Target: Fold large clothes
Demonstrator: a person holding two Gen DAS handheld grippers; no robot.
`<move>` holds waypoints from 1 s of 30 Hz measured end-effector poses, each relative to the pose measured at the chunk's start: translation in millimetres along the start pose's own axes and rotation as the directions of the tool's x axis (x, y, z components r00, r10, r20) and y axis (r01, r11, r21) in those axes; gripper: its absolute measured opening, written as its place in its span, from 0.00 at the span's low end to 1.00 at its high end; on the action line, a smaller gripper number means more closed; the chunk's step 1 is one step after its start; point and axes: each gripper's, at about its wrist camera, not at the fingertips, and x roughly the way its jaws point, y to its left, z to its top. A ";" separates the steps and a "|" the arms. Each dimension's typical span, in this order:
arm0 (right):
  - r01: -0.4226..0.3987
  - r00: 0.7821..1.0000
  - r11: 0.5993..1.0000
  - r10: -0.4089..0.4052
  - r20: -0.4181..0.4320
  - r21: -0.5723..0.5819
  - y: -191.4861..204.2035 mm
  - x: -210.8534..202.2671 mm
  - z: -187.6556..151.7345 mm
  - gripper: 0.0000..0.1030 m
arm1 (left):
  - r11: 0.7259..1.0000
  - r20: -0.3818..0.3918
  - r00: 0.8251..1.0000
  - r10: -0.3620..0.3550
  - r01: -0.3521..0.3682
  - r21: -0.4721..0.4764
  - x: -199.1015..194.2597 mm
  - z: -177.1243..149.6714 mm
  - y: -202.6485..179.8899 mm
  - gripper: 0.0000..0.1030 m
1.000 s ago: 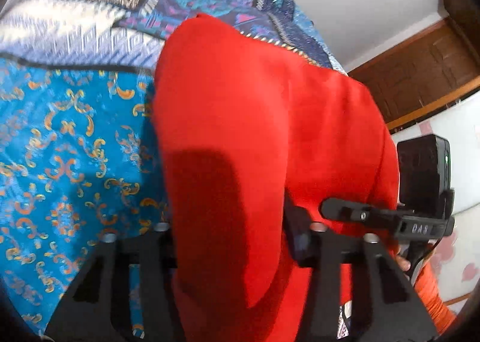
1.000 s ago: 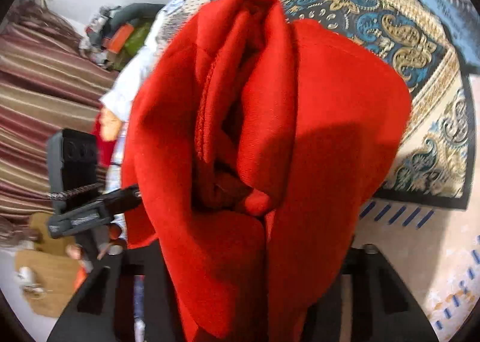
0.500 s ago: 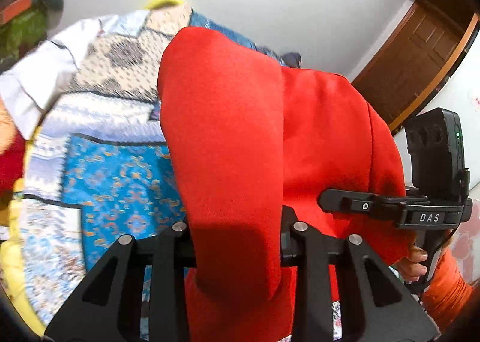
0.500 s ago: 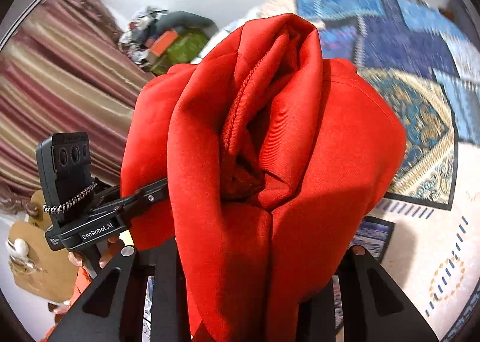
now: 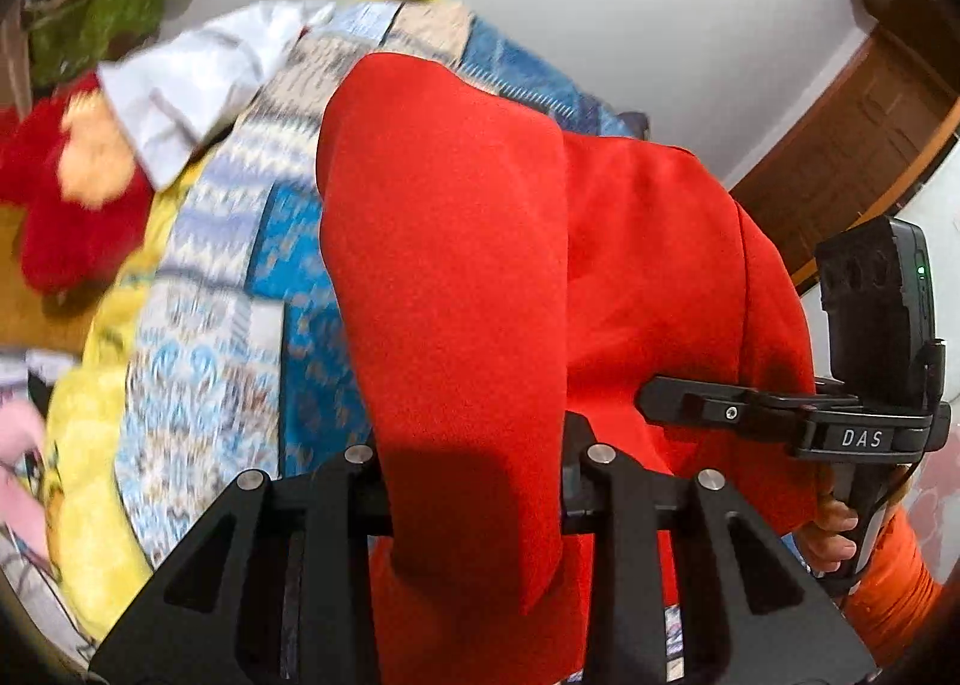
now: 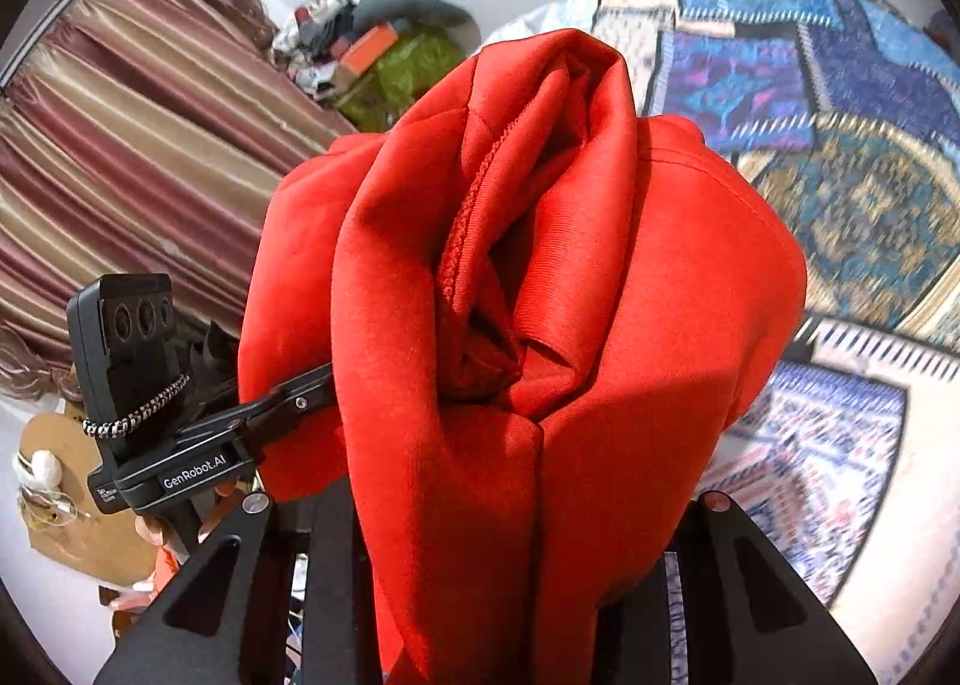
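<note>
Left gripper: jaws clamped on a fold of the red fabric garment, which rises ahead of its fingers. Right gripper: jaws likewise pinching bunched red cloth. Each gripper shows beside the other, held level by a hand

White letters "DAS" stand on the black body of the right gripper. "GenRobot.AI" is printed on a small label on the left gripper.

The left gripper pinches the red garment above a patterned bedspread.
</note>
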 end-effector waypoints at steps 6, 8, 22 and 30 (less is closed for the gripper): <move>0.038 0.995 0.999 -0.034 -0.099 0.039 -19.9 50.7 -19.7 0.29 | 0.998 -0.090 0.996 0.015 -0.020 -0.057 40.7 -26.3 22.8 0.31; 0.057 0.991 0.997 -0.051 -0.123 0.047 -30.0 63.0 -22.8 0.29 | 0.997 -0.113 0.994 0.012 -0.020 -0.075 56.0 -31.8 29.5 0.31; 0.209 0.953 0.977 -0.214 -0.216 -0.046 -56.5 104.4 -41.3 0.41 | 0.981 -0.160 0.987 -0.006 -0.025 -0.192 98.9 -68.9 61.4 0.58; 0.285 0.930 0.943 -0.315 -0.188 -0.172 -49.3 87.2 -60.8 0.56 | 0.989 -0.123 0.986 0.109 -0.120 -0.087 74.7 -77.4 51.7 0.59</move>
